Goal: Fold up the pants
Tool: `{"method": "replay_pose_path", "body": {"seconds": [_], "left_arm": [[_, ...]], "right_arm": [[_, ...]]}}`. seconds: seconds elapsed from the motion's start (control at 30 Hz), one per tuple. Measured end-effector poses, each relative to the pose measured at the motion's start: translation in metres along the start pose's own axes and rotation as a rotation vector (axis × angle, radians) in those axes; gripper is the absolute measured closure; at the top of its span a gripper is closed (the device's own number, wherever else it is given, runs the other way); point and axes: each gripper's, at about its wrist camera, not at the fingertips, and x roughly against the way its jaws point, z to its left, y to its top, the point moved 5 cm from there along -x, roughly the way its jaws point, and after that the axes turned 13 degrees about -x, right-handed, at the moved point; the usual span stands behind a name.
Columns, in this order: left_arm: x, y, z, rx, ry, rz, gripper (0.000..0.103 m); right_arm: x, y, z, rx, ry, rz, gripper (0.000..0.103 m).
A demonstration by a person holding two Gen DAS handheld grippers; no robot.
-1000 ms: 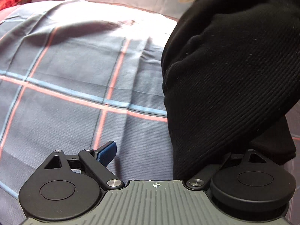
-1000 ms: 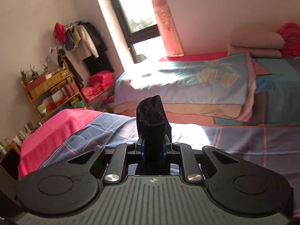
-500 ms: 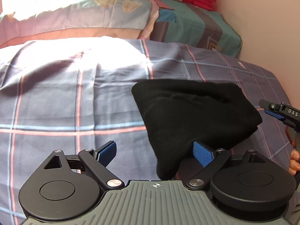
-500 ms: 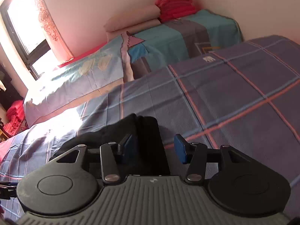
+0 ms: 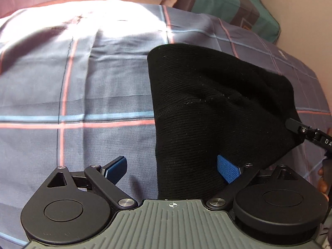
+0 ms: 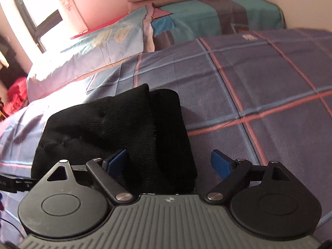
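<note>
While our right gripper (image 6: 169,164) had just been opening, its blue fingers (image 6: 220,164) stood wide with the near end of the black pants (image 6: 116,128) lying loose between them. Our left gripper (image 5: 173,167) also gaped, its fingers (image 5: 227,168) apart, the right one just beside the cloth and gripping nothing. We saw the folded pants resting on the plaid bed (image 5: 83,95), a teal pillow (image 6: 199,20) farther off.
</note>
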Motion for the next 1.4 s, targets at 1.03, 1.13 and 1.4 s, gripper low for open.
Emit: {"method": "replay_pose_path", "body": {"seconds": [1.03,1.13,1.4], "left_arm": [[0.092,-0.066,-0.083,0.005,-0.186,-0.099,0.000],[0.051,-0.101,-0.075,0.015,-0.098,0.017,0.000],[0.055,-0.127,-0.084,-0.044,0.053,-0.020,0.000]], "right_arm": [[0.122,-0.065,-0.007,-0.171,0.384,0.203,0.056],[0.101,-0.102,-0.030,-0.132,0.156,0.214,0.046],[0.119,-0.077,-0.008,-0.118,0.147,0.005,0.017]]}}
